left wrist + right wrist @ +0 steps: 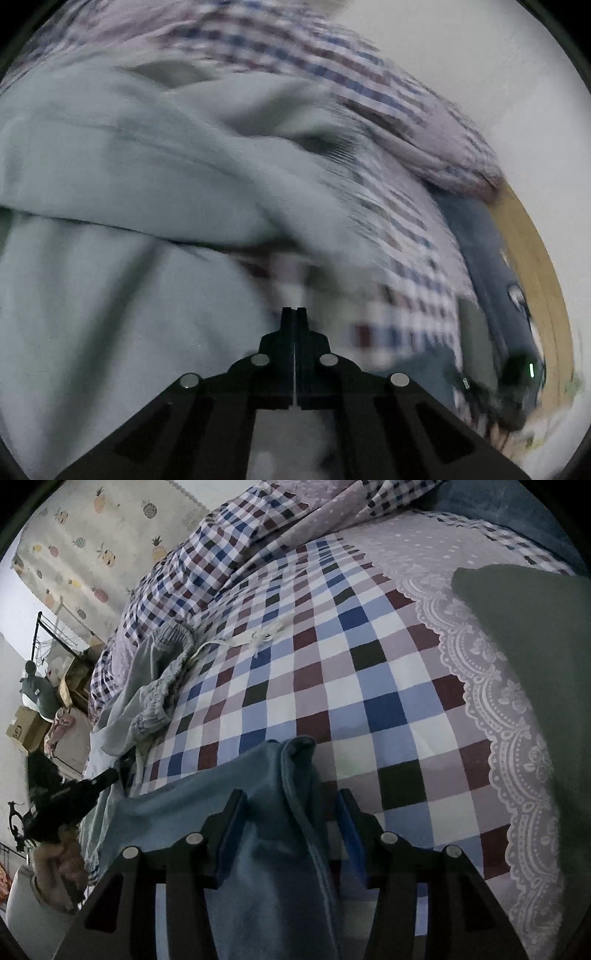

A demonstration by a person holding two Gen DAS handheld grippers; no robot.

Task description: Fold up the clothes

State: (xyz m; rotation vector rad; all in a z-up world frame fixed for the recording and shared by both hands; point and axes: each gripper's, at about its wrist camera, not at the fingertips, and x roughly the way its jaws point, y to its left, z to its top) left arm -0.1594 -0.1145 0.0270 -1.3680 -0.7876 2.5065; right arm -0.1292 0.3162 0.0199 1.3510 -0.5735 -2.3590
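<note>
The checked bedspread (332,672) offers a wide bare stretch ahead of the right gripper (291,808), running up toward the rumpled checked bedding (207,554) at the far end. To the right the checks give way to a lilac border with a white lace scallop (491,716), and a dark green cloth (535,657) covers part of that side. To the left the bed ends near the striped garment; beyond that edge stand cardboard boxes (26,727), a dark metal rack (48,627) and a pineapple-print curtain (99,535).

The light blue garment (266,830) lies between the right gripper's two fingers, which stand apart with blue pads (351,830) showing; the cloth touches the left finger, while a gap shows at the right one. Its long axis runs from the camera forward along the fingers, a stitched hem curving down its middle, and its far end bunches just past the fingertips. More pale blue cloth spreads left from there to the bed's edge. A striped garment with an elastic waistband (166,672) lies crumpled further left, a white drawstring (258,637) trailing onto the checks.

The left gripper (294,314) has its jaws pressed together; whether any cloth is pinched between them I cannot tell, as the left wrist view is blurred. A pale grey-green garment (129,184) fills the left and centre of that view, in heavy folds slanting down to the right, ahead of and around the fingertips. Checked fabric shows behind it, and the person's hand (59,867) holds the left tool at the bed's left edge.
</note>
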